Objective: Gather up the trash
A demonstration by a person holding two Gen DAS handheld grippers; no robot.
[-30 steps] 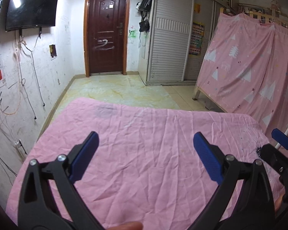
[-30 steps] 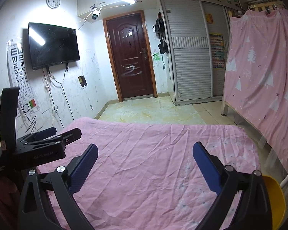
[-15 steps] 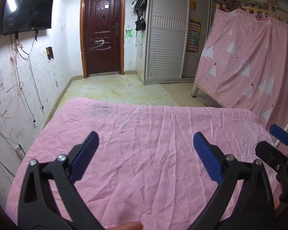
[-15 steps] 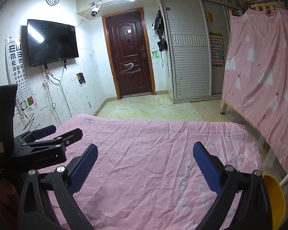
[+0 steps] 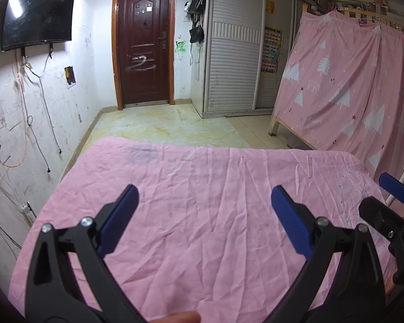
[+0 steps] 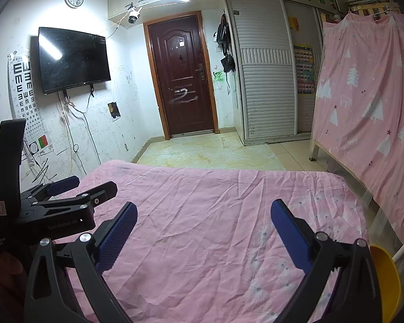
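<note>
- Two grippers hang above a wrinkled pink cotton-like sheet [image 5: 202, 215] covering a flat surface; both are spread wide with nothing between their fingers.
- Left gripper [image 5: 204, 204]: black moulded plastic arms with silver rivets, tipped with ribbed blue rubber pads [image 5: 121, 215]; jaws released.
- Right gripper [image 6: 203, 222]: same build, blue pads [image 6: 288, 231] dotted with fine texture; jaws released.
- Sheet is creased throughout, plain on the left side, printed with white dandelion bursts toward the right edge.
- No trash shows anywhere on the sheet; I cannot tell where it is.
- Rounded yellow plastic bin [image 6: 385, 282] sits at the sheet's right edge, just beside the right gripper.
- Glossy dark wooden door [image 6: 181, 80] and ribbed white sliding wardrobe [image 6: 266, 80] stand behind.
</note>
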